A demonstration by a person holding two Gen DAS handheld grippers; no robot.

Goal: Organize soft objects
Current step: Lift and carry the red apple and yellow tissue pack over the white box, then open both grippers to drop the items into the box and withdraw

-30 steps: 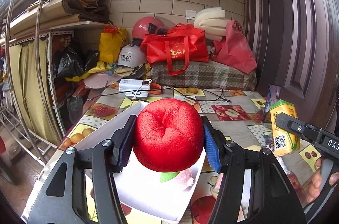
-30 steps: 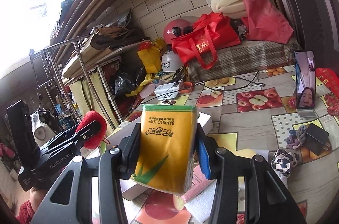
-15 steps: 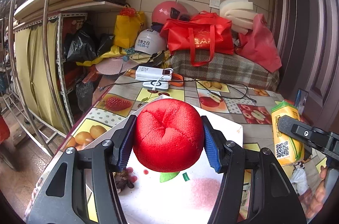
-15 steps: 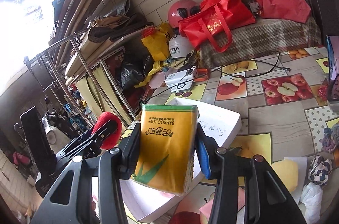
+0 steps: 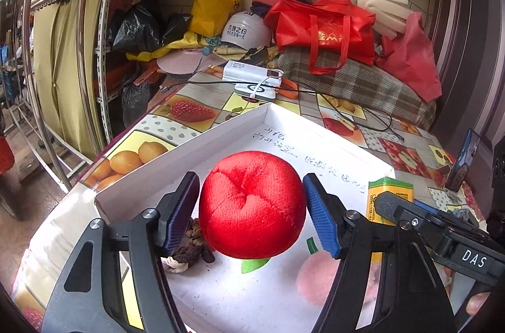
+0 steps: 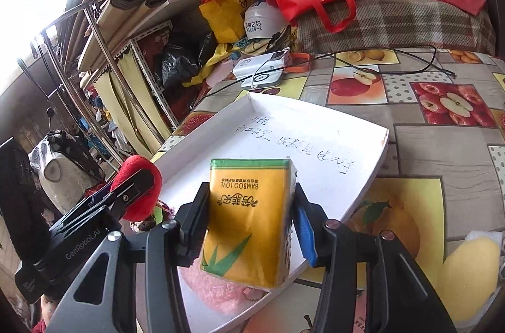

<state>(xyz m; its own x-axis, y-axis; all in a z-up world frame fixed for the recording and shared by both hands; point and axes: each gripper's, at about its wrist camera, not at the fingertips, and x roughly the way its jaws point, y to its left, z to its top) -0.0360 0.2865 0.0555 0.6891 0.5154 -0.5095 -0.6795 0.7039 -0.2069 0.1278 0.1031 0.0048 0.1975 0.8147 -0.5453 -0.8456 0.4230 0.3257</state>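
My left gripper [image 5: 251, 211] holds a red plush apple [image 5: 252, 203] low over the near-left part of a white tray [image 5: 189, 148]; its left pad looks slightly apart from the plush. My right gripper [image 6: 249, 222] is shut on a yellow tissue pack [image 6: 249, 219] over the tray's [image 6: 363, 191] near side. The plush apple [image 6: 139, 191] and the left gripper show at the left of the right wrist view. The tissue pack [image 5: 388, 197] shows at the right of the left wrist view. A pink soft piece [image 6: 217, 285] and a brown knitted piece [image 5: 192, 248] lie in the tray.
The tray rests on a table with a fruit-print cloth [image 6: 442, 106]. White power banks with cables [image 5: 252, 77] lie behind it. A yellow sponge [image 6: 470, 270] lies at the near right. A phone [image 5: 464, 166] stands at the far right. Bags, helmets and a metal rack crowd the back and left.
Both grippers have moved forward and down over the white tray, carrying the plush apple and the tissue pack. The left jaws seem a little wider.
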